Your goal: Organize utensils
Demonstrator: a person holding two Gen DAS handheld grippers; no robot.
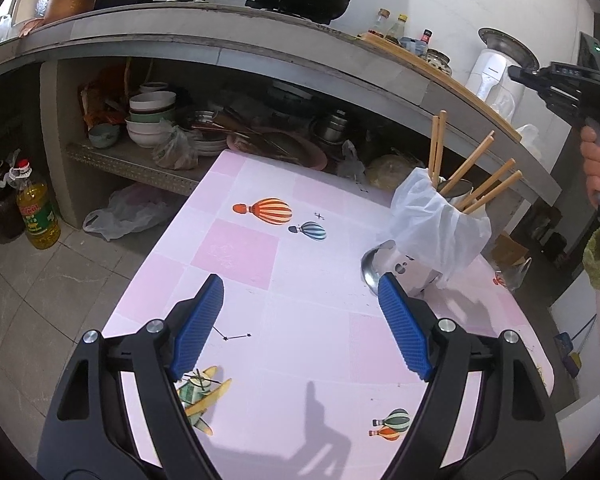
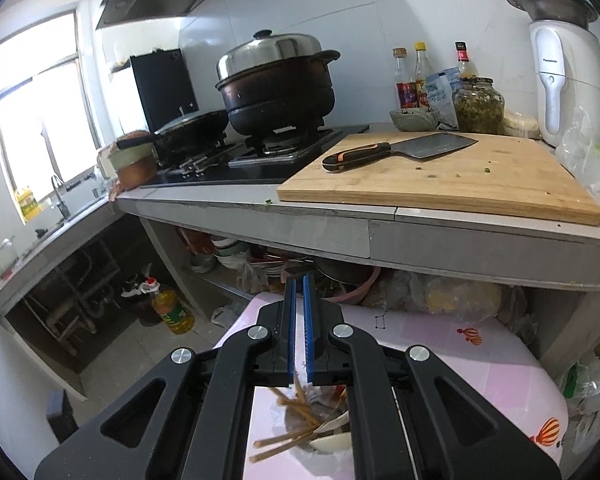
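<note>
Pink tablecloth point(image 1: 300, 320), bagged chopstick holder point(image 1: 440, 236) beside ladle point(image 1: 371, 270), left hand-held gripper point(image 1: 300, 328) wide open, empty, right point(image 2: 299, 328) closed, empty.

Left tool point(image 1: 300, 292) gapes wide and empty; right tool point(image 2: 299, 280) is closed, angled downward.

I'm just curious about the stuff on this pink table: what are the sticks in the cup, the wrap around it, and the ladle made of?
The chopsticks look like bare wood or bamboo: matte tan, uniform. The wrap looks like thin plastic bag film: translucent white, crinkled. The ladle looks like polished metal, probably stainless steel, with a mirror-like bowl.
</note>
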